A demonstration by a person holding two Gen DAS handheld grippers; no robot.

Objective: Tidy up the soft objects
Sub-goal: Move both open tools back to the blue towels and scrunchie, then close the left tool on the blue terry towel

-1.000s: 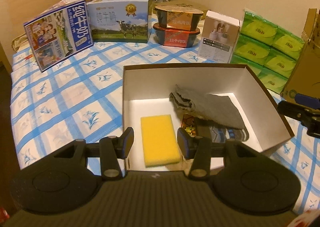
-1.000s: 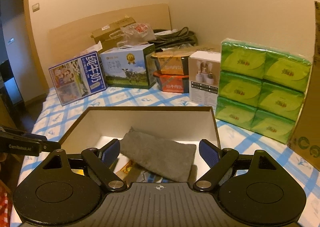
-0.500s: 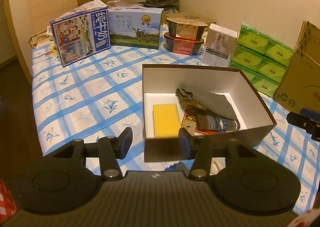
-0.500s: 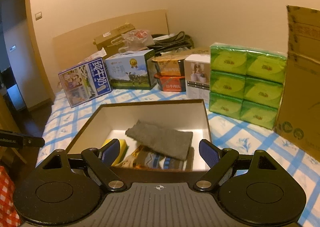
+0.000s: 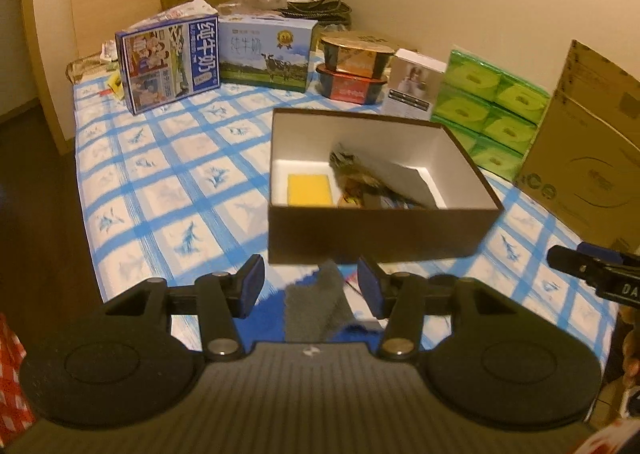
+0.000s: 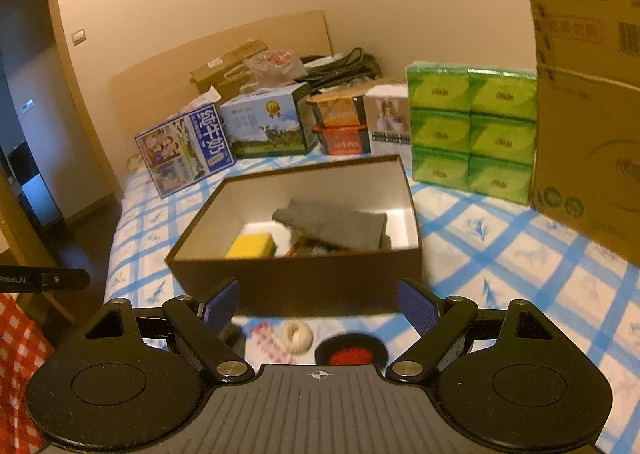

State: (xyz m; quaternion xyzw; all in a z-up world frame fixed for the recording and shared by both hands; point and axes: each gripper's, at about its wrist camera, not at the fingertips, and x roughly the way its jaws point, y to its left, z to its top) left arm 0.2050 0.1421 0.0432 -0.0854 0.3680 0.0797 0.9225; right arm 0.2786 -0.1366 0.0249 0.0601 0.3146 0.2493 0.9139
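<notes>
Hovering over the near edge of the blue-checked tablecloth [image 5: 168, 174], the left gripper [image 5: 311, 286] stands half open, a fuzzy grey cloth [image 5: 316, 306] lying loose below its jaws. The right gripper [image 6: 318, 304] gapes wide, empty. Beyond both sits the brown cardboard box [image 5: 380, 232] holding a yellow sponge [image 5: 310, 189] and grey fabric [image 6: 336, 224]; bare tablecloth spreads left.

I'm looking into a bedroom at home: a bed [image 5: 160, 190] under a blue-checked sheet, its wooden headboard [image 5: 120, 2] against the plain wall. Along the headboard end sit household groceries: milk cartons [image 5: 168, 62], noodle bowls [image 5: 354, 70], green tissue packs [image 6: 472, 130]. Left of the bed, a doorway [image 6: 24, 102] with a wall switch [image 6: 78, 36].
</notes>
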